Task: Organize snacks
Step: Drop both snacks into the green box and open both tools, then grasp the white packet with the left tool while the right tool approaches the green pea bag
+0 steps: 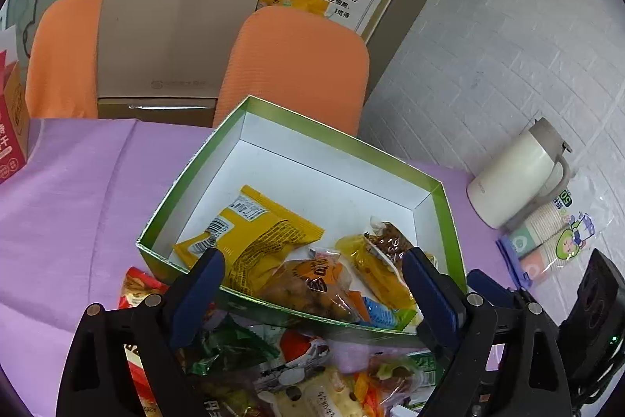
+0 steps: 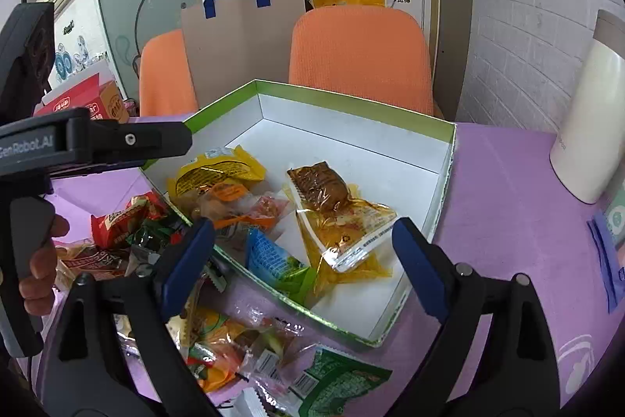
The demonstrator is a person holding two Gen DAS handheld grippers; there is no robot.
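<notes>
Snacks [image 2: 250,346] lie in a loose heap on the purple cloth [image 1: 70,190], just in front of the green box [image 1: 443,190], and several packets are already inside it: a yellow pack [image 1: 258,241] at the near left, a brown pack [image 2: 320,188] toward the middle, a blue one [image 2: 273,256] against the near wall. The far half of the box floor is bare white.

Both tools are empty. The left gripper [image 1: 312,284] has its jaws wide apart over the near wall of the box, and the right gripper [image 2: 304,256] is likewise spread, above the packets in the box's near corner. Neither touches a packet as far as I can tell.

The step in hand looks like fetching the next packet from the heap. It would go best by dropping onto one that lies on top, pinching it across a flat sealed edge rather than the puffed middle, and lifting straight up so the neighbours do not drag along. Foil is slippery, so a full close is wise.

The near wall stands between heap and box; a carried packet must clear its rim or it may tip the light cardboard. Open room is at the back of the box. To the right a white jug [image 1: 519,174] stands near, and the two grippers sit close together, so one should move at a time.
</notes>
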